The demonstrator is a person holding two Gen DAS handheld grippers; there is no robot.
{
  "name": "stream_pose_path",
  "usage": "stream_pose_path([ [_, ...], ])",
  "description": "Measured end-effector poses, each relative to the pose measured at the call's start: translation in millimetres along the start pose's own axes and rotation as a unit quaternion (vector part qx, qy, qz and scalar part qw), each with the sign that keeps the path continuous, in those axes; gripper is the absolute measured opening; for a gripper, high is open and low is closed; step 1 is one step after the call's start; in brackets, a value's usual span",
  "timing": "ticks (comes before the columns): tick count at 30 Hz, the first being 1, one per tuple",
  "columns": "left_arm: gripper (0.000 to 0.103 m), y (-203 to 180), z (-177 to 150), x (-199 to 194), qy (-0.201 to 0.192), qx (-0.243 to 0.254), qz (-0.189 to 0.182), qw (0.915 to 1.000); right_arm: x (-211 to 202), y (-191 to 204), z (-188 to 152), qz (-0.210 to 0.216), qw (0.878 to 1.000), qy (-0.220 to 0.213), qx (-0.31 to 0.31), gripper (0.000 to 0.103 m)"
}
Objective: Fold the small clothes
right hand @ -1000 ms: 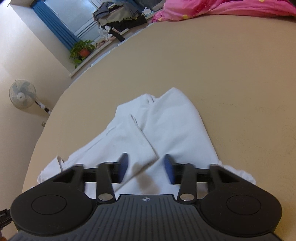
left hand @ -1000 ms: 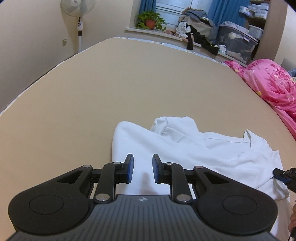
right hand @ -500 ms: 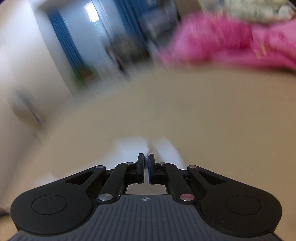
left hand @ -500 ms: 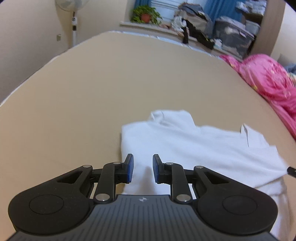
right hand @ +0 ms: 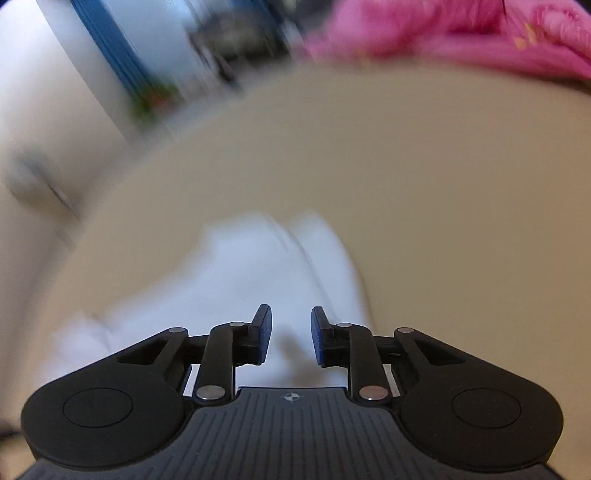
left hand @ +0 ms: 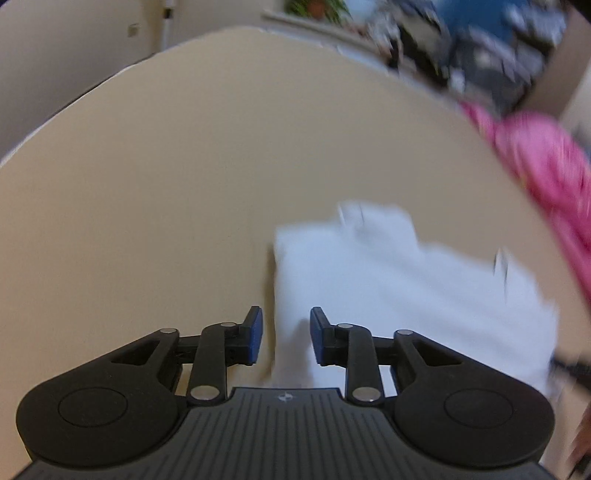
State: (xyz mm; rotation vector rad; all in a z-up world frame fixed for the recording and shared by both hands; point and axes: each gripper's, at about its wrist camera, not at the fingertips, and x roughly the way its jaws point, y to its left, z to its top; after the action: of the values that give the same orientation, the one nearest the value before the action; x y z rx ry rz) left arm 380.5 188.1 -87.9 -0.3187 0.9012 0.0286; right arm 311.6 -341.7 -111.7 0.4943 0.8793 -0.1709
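A small white garment lies spread on the beige bed. In the left wrist view its left edge runs down between my fingers. My left gripper is open over that edge and holds nothing. In the right wrist view the white garment lies below and ahead, blurred by motion. My right gripper is open above the cloth and holds nothing.
A pink quilt lies along the bed's right side and shows in the right wrist view at the far edge. A cluttered windowsill with a plant and blue curtains stands beyond the bed.
The right gripper shut half a second ago and has since opened again. The garment now lies flatter and more spread out. Both views are blurred by motion.
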Motion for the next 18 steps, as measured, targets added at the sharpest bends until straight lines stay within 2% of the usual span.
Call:
stream_pose_path([
  [3,0.048,26,8,12,-0.003,-0.071,-0.045,0.9965,-5,4,2,0.0,1.0,-0.011,-0.01,0.015],
  [5,0.053,39,12,24,0.006,-0.115,-0.095,0.9888,-5,9,1,0.002,1.0,-0.013,-0.023,0.017],
  [6,0.062,42,15,32,0.014,-0.13,-0.122,0.9838,-2,8,-1,0.001,1.0,-0.009,-0.024,0.017],
  [7,0.066,44,17,39,0.023,-0.139,-0.142,0.9798,0,7,-2,0.001,1.0,-0.007,-0.023,0.017],
  [8,0.071,43,20,49,0.034,-0.143,-0.154,0.977,1,7,-2,0.001,1.0,-0.007,-0.022,0.017],
  [9,0.07,42,22,58,0.044,-0.144,-0.159,0.9758,2,7,3,0.0,1.0,-0.007,-0.024,0.017],
  [10,0.068,40,24,67,0.051,-0.143,-0.161,0.9753,3,7,3,-0.001,1.0,-0.008,-0.027,0.017],
  [11,0.035,39,27,71,0.045,-0.135,-0.162,0.9763,4,7,4,-0.001,0.999,-0.008,-0.031,0.017],
  [12,0.009,38,30,71,0.031,-0.12,-0.151,0.9808,-7,11,1,-0.002,0.999,-0.009,-0.035,0.017],
  [14,0.008,41,35,55,-0.041,-0.107,-0.132,0.9846,-8,15,-1,-0.002,0.999,-0.009,-0.04,0.017],
  [15,0.007,40,37,43,-0.076,-0.094,-0.109,0.9867,-11,13,-2,-0.002,0.999,-0.011,-0.038,0.016],
  [16,0.007,35,38,33,-0.103,-0.07,-0.064,0.9902,-11,13,-2,-0.003,0.999,-0.013,-0.036,0.016],
  [17,0.007,29,40,24,-0.119,-0.045,-0.025,0.9915,-11,13,-2,-0.006,0.999,-0.017,-0.035,0.015],
  [18,0.007,26,41,16,-0.124,-0.037,-0.017,0.9914,-10,14,-3,-0.009,0.999,-0.02,-0.036,0.013],
])
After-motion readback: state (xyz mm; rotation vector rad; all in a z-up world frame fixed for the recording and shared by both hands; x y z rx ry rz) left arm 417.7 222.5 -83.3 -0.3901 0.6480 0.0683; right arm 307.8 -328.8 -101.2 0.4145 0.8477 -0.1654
